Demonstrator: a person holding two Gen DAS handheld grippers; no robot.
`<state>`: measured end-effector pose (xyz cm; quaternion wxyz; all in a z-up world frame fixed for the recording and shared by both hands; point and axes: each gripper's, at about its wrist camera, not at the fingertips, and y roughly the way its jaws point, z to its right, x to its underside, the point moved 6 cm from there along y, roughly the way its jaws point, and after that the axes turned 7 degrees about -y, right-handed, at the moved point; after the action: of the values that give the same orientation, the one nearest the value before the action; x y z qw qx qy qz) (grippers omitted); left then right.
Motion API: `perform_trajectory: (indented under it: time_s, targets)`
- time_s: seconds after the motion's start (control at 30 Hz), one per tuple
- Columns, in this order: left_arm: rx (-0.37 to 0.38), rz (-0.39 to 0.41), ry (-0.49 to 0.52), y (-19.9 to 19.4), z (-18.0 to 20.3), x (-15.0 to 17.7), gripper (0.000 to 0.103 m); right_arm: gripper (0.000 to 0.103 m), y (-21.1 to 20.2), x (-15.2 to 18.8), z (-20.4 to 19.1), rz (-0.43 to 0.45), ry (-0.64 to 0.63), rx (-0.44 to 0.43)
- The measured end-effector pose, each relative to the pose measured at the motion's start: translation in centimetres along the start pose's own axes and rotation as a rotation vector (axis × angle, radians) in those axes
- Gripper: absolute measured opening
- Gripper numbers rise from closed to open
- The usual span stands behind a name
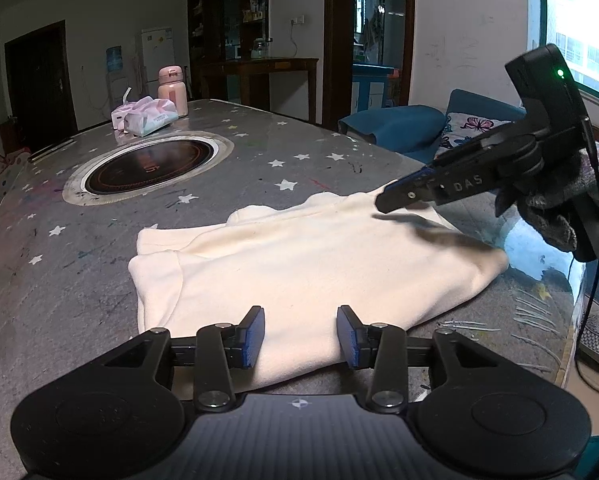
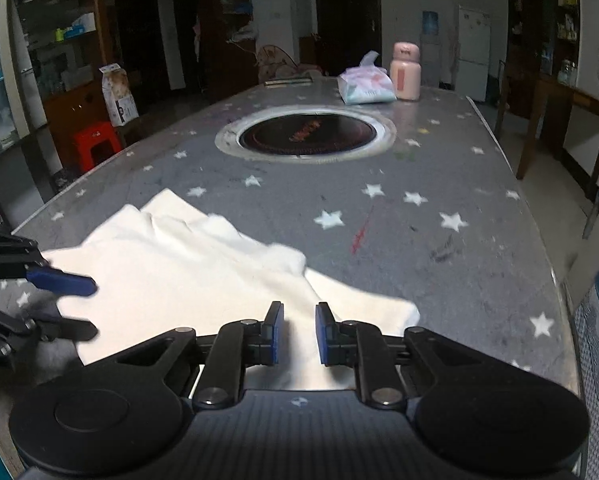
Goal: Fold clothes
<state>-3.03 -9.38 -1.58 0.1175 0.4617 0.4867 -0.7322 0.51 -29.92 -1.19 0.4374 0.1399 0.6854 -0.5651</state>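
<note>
Soft matt cream cloth garment (image 1: 299,256), glossy star-printed table (image 1: 259,152)

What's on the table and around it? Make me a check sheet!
Surface: grey starry table with a round hob.
Job's things: cream cloth, partly folded.
Clutter: tissues, pink bottle, at the far end.
Grippers: left gripper open over the cloth's near edge; right gripper pinching a cloth corner.
Cables: black cable hanging by the right gripper.
Surroundings: sofa, fridge, window.
</note>
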Motion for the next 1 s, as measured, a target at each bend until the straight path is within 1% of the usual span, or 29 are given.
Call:
perform_trajectory:
  time_s: [0.1,0.17,0.23,0.37,0.47,0.6,0.73,0.8,0.87,1.0]
  targets:
    - [0.001,-0.001,-0.001,-0.1,0.0,0.0,0.043,0.015,0.9,-0.4,-0.3,-0.006,-0.012,-0.011]
    - [0.000,-0.001,-0.003,-0.2,0.0,0.0,0.043,0.015,2.0,-0.3,-0.1,-0.030,-0.015,-0.004]
    - [0.000,0.001,-0.004,-0.4,-0.1,0.0,0.043,0.015,2.2,0.0,0.1,-0.031,-0.009,-0.001]
    - [-0.006,0.020,-0.015,-1.1,-0.5,-0.2,0.043,0.018,0.7,-0.2,-0.5,-0.009,-0.020,-0.001]
    - [-0.025,0.029,-0.040,-1.6,-1.4,-0.3,0.043,0.018,-0.8,-0.2,-1.6,0.010,-0.044,-0.020]
    - [-0.041,0.021,-0.092,-1.6,-2.7,-0.1,0.043,0.019,-2.2,0.0,-3.5,0.023,-0.071,-0.056]
    - [-0.040,0.023,-0.127,-1.6,-3.5,0.2,0.043,0.020,-2.7,0.6,-5.2,0.026,-0.100,-0.080]
    - [-0.041,0.027,-0.134,-1.8,-3.7,0.2,0.043,0.022,-2.3,1.2,-5.6,0.005,-0.106,-0.077]
    - [-0.045,0.033,-0.135,-2.1,-3.7,0.1,0.043,0.022,-1.9,1.9,-5.6,-0.011,-0.105,-0.069]
    - [-0.049,0.043,-0.143,-2.9,-4.1,0.3,0.044,0.023,-2.8,1.8,-5.7,0.015,-0.090,-0.067]
